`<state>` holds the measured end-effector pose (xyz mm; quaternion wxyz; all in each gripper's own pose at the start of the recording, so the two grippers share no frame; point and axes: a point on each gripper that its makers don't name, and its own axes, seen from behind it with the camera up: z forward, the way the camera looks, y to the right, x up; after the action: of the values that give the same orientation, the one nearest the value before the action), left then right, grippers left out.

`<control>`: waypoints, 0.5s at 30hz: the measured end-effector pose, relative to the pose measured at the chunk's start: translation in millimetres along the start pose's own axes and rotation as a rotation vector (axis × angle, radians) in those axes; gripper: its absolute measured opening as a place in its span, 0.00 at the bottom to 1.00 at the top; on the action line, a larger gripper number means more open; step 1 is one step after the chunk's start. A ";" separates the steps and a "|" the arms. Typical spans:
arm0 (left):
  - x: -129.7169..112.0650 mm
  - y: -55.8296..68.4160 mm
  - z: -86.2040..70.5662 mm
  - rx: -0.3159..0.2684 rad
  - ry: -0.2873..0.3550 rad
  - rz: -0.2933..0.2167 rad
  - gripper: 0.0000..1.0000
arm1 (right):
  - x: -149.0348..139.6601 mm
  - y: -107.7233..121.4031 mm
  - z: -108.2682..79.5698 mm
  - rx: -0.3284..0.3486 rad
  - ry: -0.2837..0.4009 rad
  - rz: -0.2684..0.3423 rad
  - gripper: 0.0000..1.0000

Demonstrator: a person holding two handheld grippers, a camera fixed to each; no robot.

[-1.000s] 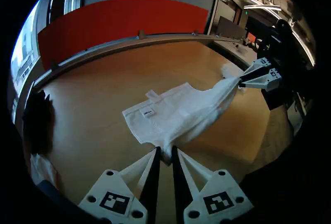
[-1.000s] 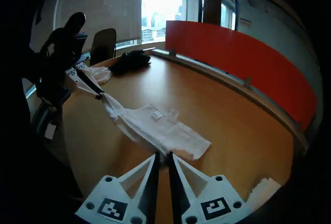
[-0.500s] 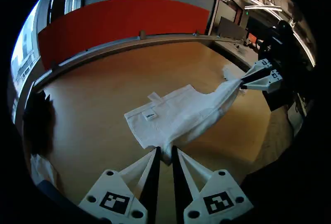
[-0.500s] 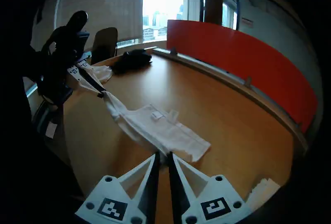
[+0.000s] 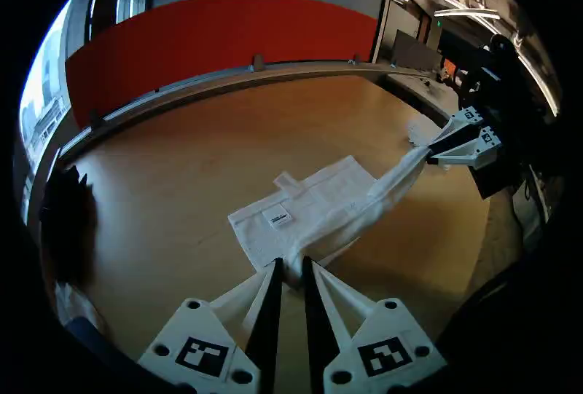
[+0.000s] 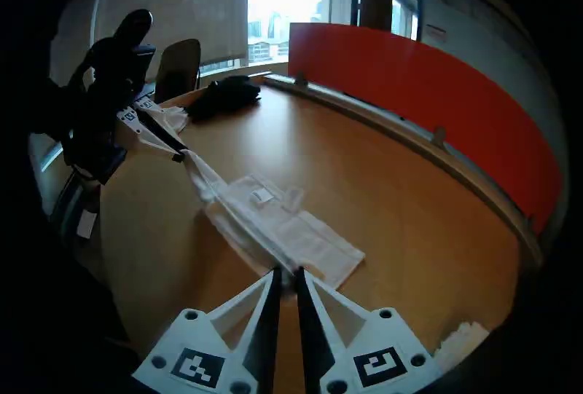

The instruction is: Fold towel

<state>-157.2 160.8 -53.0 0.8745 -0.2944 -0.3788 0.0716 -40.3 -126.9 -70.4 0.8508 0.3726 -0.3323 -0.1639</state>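
Each pinched corner of the towel (image 5: 321, 201) was hidden between the jaws. The small tag on the towel could not be read. In both views the hand behind the farther gripper was lost in dark shadow.

The left gripper (image 5: 291, 277) was held low over the near edge of the bench (image 5: 204, 154), with its jaws pressed together on a bunched corner of the towel. The right gripper (image 6: 286, 277) was held in the same way, its jaws nipping the neighbouring corner. In the left gripper view it was seen raised above that same edge, with cloth drawn to its tips.

The towel's near side was lifted and stretched taut between the two grippers. The rest lay flat on the bench towards the near edge, well apart from the red partition (image 5: 218, 37) along the far edge.

In the right gripper view a chair (image 6: 178, 66) and a dark bundle (image 6: 226, 95) were recorded at the bench's end. A white cloth (image 6: 463, 339) was cut off at the lower right.
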 end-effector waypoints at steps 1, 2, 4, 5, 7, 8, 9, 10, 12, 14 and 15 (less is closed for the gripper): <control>0.3 -1.5 2.7 0.001 0.000 0.000 0.19 | -0.6 2.0 2.6 -0.001 -0.002 0.001 0.14; 0.7 -3.2 5.7 0.002 -0.001 -0.001 0.19 | -1.2 4.4 5.5 -0.001 -0.005 0.001 0.14; 1.0 -6.2 11.5 0.003 -0.003 -0.003 0.19 | -2.9 8.2 10.7 -0.001 -0.010 0.004 0.14; 1.1 -7.8 14.8 0.004 -0.003 -0.004 0.19 | -3.9 10.3 13.7 0.000 -0.013 0.005 0.14; 1.3 -10.6 20.8 0.006 -0.006 -0.006 0.19 | -6.2 14.2 18.6 -0.001 -0.019 0.005 0.14; 1.4 -12.2 24.2 0.007 -0.007 -0.007 0.19 | -7.4 16.3 21.4 -0.001 -0.023 0.005 0.14; 1.3 -13.3 27.0 0.007 -0.008 -0.008 0.19 | -8.6 18.0 23.8 0.000 -0.027 0.005 0.14; 1.3 -14.3 29.7 0.007 -0.009 -0.008 0.19 | -9.7 19.6 26.1 0.001 -0.030 0.005 0.14; 0.8 -16.5 35.3 0.007 -0.012 -0.010 0.19 | -12.0 22.9 30.9 0.003 -0.037 0.006 0.15; -0.3 -18.7 40.8 0.007 -0.015 -0.012 0.19 | -14.1 25.8 35.5 0.006 -0.042 0.009 0.15; -0.7 -19.7 43.1 0.007 -0.017 -0.012 0.19 | -14.6 26.7 37.2 0.008 -0.043 0.010 0.15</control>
<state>-190.0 164.3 -18.9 0.8727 -0.2884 -0.3877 0.0702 -75.7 -120.9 -38.5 0.8429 0.3706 -0.3530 -0.1661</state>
